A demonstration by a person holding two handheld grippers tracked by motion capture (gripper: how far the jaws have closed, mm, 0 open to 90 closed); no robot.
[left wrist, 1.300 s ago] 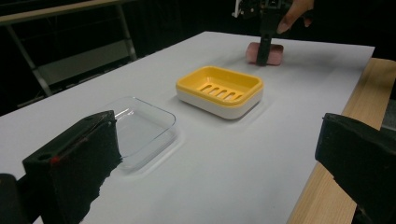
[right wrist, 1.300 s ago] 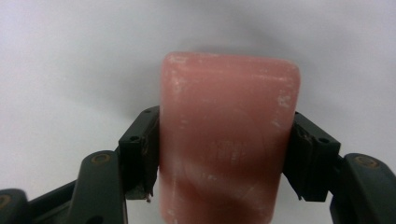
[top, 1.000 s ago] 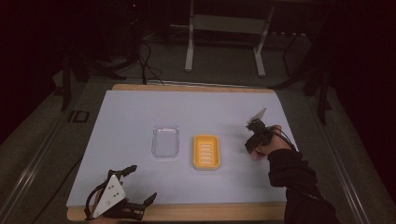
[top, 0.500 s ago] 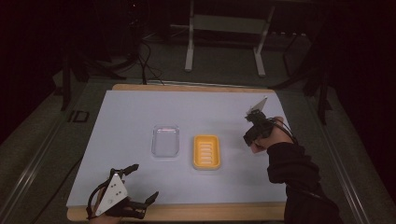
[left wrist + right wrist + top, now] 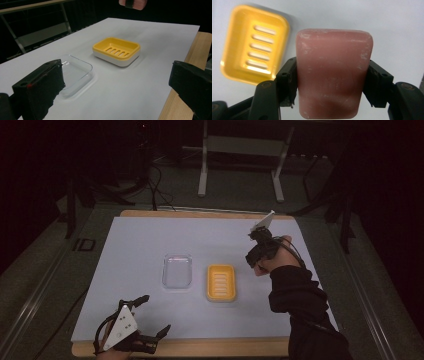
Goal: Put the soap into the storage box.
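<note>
Presently, item one: pink soap bar (image 5: 334, 75), pinched between the jaws of the right tool (image 5: 332, 86), one jaw on each long side — held in the air above the white desk cover (image 5: 150, 240), not resting on anything. In the right gripper view the bar hangs just right of the yellow soap dish (image 5: 253, 43), not yet over it.

Item two: yellow soap dish (image 5: 221, 282), slotted floor, empty, upright near the middle of the desk (image 5: 200, 213). Beside it, to the person's left and a little apart, a clear lid (image 5: 177, 271) lying flat.

Item three: right tool (image 5: 256, 251), seen from above to the right of the dish and farther from the person. Against the pictures from a second earlier it has drifted upward and slightly away from the dish, with the bar gripped throughout; the dish and lid have not moved. Judged from this, the soap has been lifted clear and the carry toward the dish is at its start — the placing itself remains to be done.

Item four: left tool (image 5: 150, 320), near the front edge of the desk, jaws spread wide and holding nothing, about where it was before.
</note>
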